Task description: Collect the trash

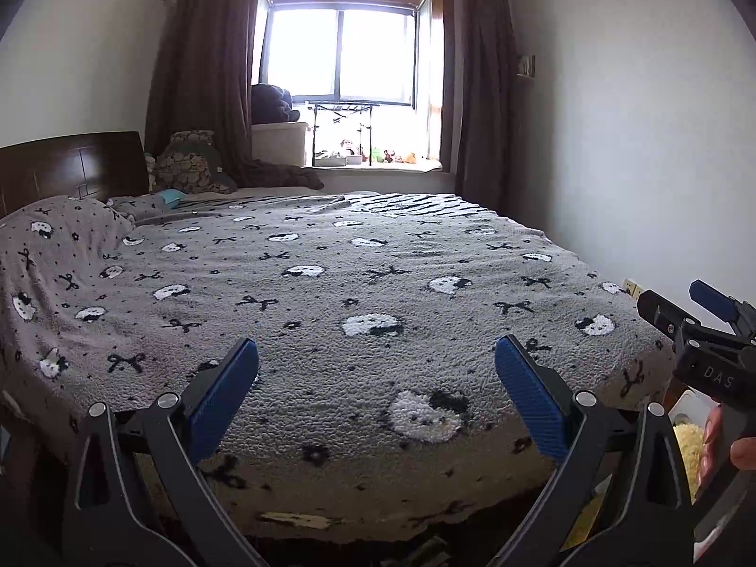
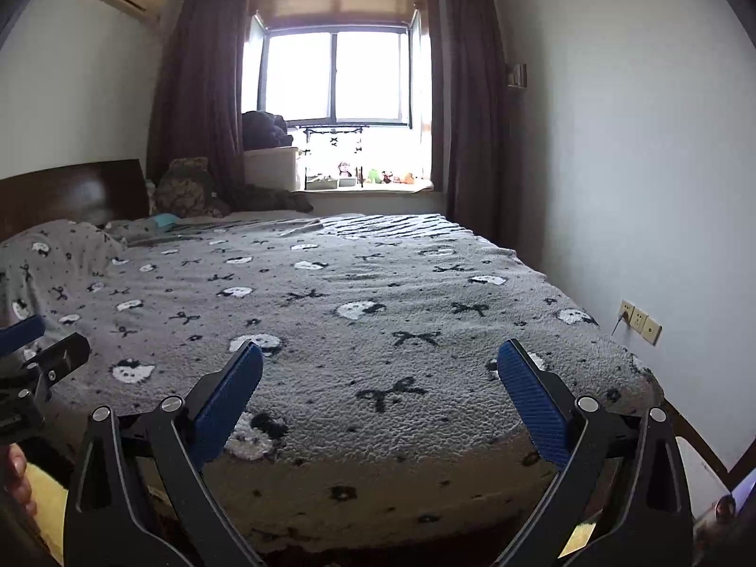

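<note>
- Your left gripper [image 1: 376, 356] hangs over the near edge of the bed [image 1: 330, 283], jaws spread wide, nothing between them
- Your right gripper [image 2: 380, 361] hangs beside it over the same edge, jaws likewise spread and empty
- No trash shows on the blanket [image 2: 378, 307]; its surface carries only its own cat-and-bow pattern
- A pale flat scrap [image 1: 295, 519] lies low at the bed's near edge; whether it is litter, you cannot tell. If it is paper, expect it light and limp: pinch one free edge
- At the far left corner, a teal item [image 1: 171, 196] lies by the cushions [image 1: 189, 167]; too small to identify
- Small toys [image 1: 378, 155] line the window sill beyond
</note>
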Action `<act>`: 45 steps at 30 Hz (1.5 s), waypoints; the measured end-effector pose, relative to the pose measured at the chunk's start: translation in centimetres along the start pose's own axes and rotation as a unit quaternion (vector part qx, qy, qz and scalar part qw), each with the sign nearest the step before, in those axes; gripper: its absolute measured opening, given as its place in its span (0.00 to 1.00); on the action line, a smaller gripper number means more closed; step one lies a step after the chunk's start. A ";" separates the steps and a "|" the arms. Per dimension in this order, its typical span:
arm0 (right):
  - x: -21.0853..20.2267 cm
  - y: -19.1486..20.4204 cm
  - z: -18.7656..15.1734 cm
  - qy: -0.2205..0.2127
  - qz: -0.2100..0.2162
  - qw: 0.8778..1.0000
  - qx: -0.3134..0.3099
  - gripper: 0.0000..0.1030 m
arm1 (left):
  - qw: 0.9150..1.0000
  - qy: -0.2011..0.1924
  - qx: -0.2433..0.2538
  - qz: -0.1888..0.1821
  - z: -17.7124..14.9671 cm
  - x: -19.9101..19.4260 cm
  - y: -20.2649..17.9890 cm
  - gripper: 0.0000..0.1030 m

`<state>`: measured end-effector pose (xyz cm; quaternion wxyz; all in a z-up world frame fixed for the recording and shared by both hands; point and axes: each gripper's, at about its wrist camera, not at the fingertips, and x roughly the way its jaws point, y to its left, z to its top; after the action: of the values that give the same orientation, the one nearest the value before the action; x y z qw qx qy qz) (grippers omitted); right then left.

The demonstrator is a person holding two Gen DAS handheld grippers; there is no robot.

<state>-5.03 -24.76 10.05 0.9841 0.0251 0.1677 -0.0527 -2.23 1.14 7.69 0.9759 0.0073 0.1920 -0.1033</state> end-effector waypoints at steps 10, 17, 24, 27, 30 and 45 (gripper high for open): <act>0.0 0.3 0.0 0.001 0.002 1.000 -0.001 0.97 | 1.000 0.000 -0.003 -0.002 0.0 0.0 0.0 0.92; 0.1 0.5 0.0 0.003 0.004 1.000 -0.001 0.97 | 1.000 0.001 -0.002 -0.001 0.1 0.0 -0.1 0.92; 0.3 0.4 0.0 0.002 0.003 1.000 0.001 0.97 | 1.000 0.000 -0.004 0.002 0.1 0.0 -0.2 0.92; 0.3 0.4 0.0 0.002 0.004 1.000 0.000 0.97 | 1.000 0.000 -0.004 0.002 0.1 0.0 -0.2 0.92; 0.3 0.5 0.0 0.003 0.006 1.000 -0.002 0.97 | 1.000 0.000 -0.003 0.001 0.1 -0.1 -0.3 0.92; 0.6 0.7 0.0 0.007 0.010 1.000 -0.005 0.97 | 1.000 -0.001 -0.006 0.004 0.3 0.0 0.0 0.92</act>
<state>-4.42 -24.09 9.89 0.9836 0.0222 0.1742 -0.0419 -2.14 1.15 7.94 0.9765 0.0019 0.1916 -0.0983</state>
